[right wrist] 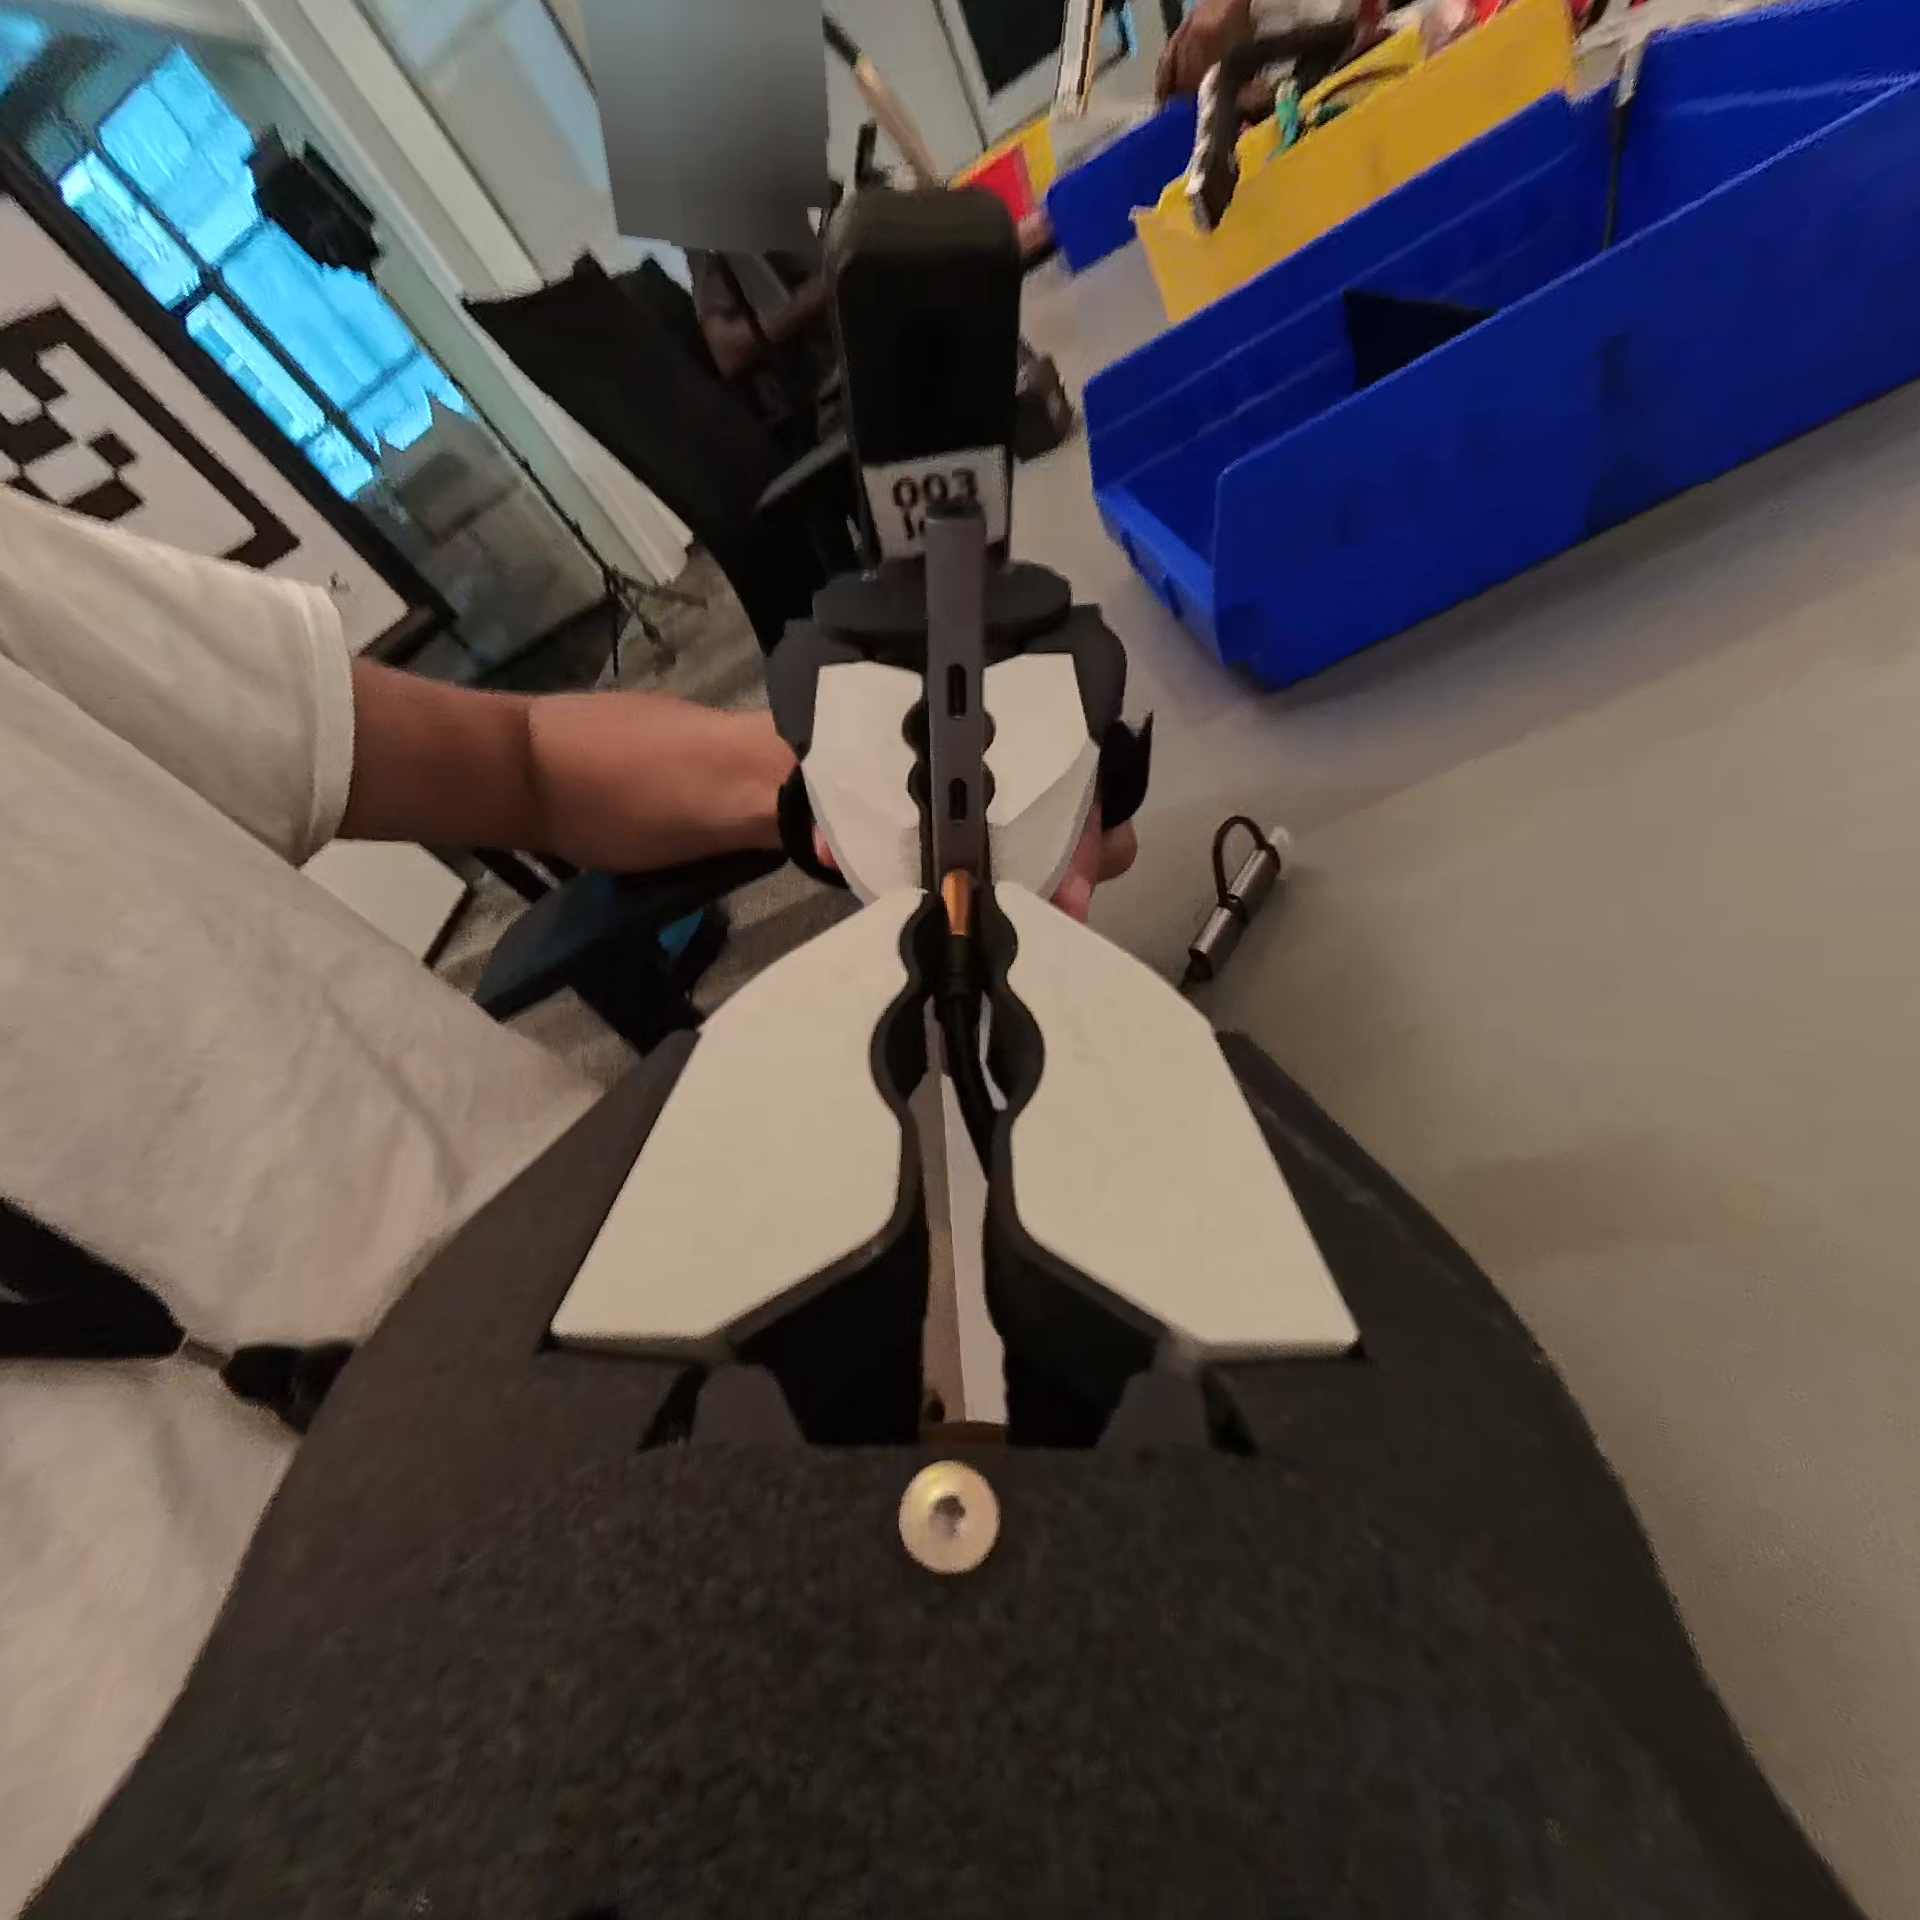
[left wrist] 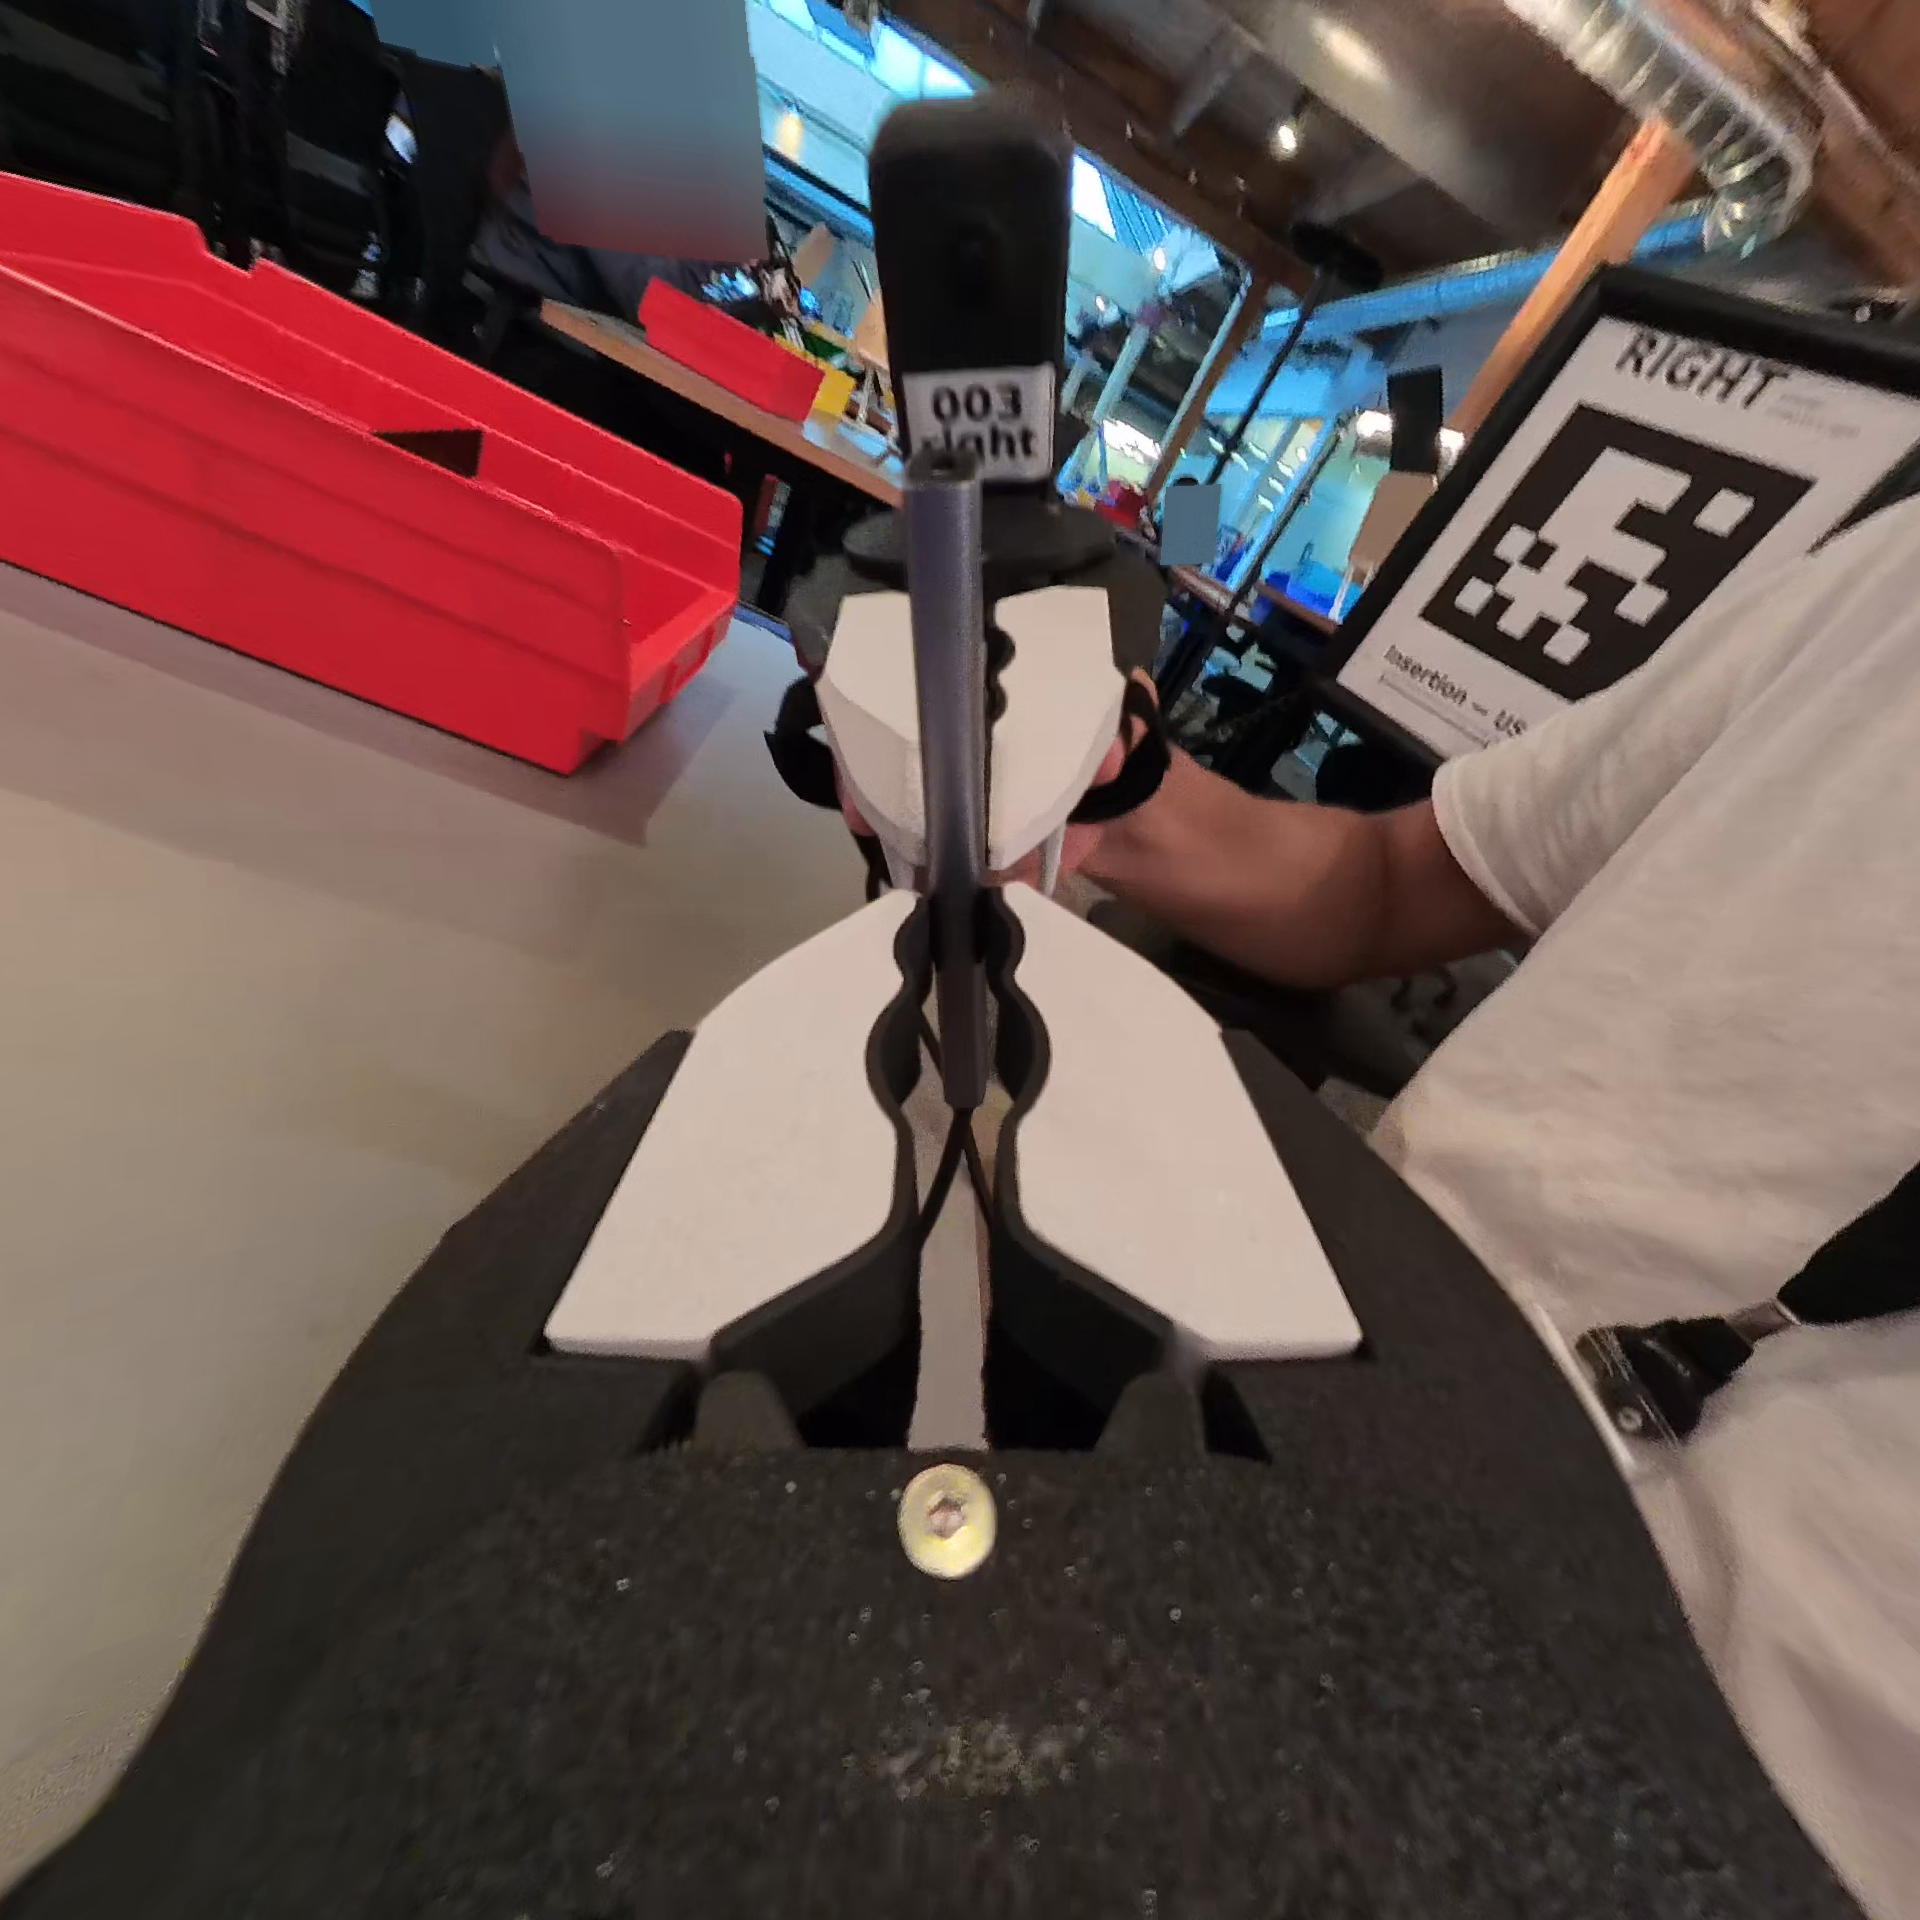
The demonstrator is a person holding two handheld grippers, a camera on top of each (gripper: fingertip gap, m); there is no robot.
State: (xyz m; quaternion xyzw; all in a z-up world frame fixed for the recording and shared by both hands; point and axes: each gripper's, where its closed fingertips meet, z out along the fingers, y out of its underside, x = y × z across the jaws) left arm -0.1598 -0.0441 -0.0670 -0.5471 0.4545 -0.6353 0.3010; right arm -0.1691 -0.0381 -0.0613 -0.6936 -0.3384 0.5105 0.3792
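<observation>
My left gripper (left wrist: 956, 920) is shut on a slim grey hub bar (left wrist: 948, 727) that sticks out forward between its fingers; thin black cables hang behind the grip. In the right wrist view the same hub (right wrist: 956, 717) shows two slot ports and sits in the left gripper (right wrist: 961, 831) facing me. My right gripper (right wrist: 956, 914) is shut on a black cable plug with an orange collar (right wrist: 956, 899), whose tip meets the near end of the hub. The right gripper also shows in the left wrist view (left wrist: 971, 831), just beyond the hub. Both grippers are held above the grey table (right wrist: 1558, 1039).
A red bin (left wrist: 312, 468) lies on the table at the left. Blue bins (right wrist: 1455, 468) and a yellow bin (right wrist: 1351, 156) stand at the far right. A small grey adapter with a black loop (right wrist: 1231, 914) lies on the table. A black-and-white marker board (left wrist: 1621, 520) and a person's white shirt (left wrist: 1662, 1039) are close by. My two grippers' fingertips are within a few centimetres of each other.
</observation>
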